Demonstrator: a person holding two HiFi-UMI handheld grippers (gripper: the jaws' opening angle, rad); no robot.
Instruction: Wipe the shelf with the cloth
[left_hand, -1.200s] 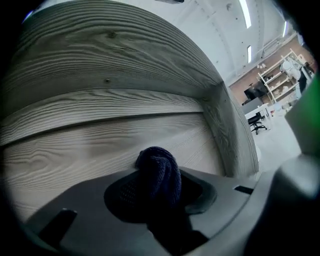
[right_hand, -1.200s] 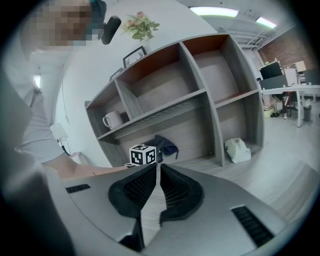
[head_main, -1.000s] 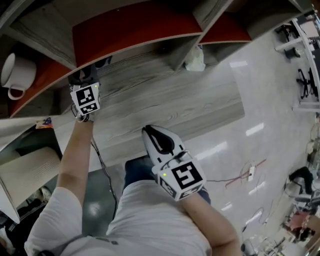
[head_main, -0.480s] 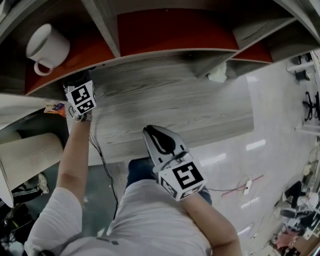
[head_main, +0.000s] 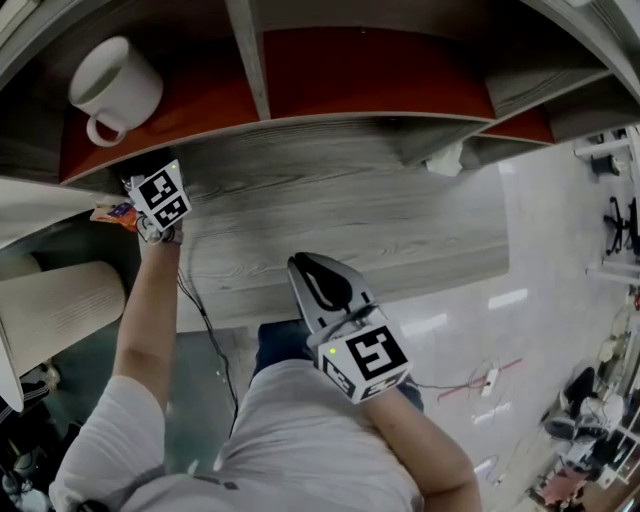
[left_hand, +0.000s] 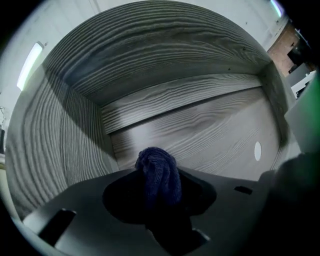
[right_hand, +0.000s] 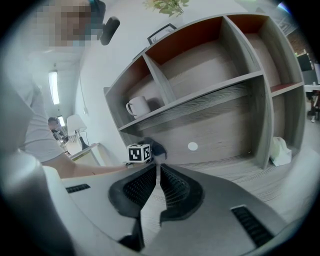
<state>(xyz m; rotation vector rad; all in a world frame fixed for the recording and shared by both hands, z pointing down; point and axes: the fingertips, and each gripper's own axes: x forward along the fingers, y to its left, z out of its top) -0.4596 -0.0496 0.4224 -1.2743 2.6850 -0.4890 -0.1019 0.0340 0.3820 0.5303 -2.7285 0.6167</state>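
The head view looks steeply down onto the shelf (head_main: 340, 215) from above. The left gripper view sits close inside one compartment, facing its back corner. The right gripper view stands farther back, sharing the mug (right_hand: 137, 106) with the head view.

A bunched dark-blue cloth (left_hand: 159, 169) is held clamped in the left hand-held gripper (left_hand: 159, 189); the grey wood-grain shelf (left_hand: 215, 132) is seen ahead.
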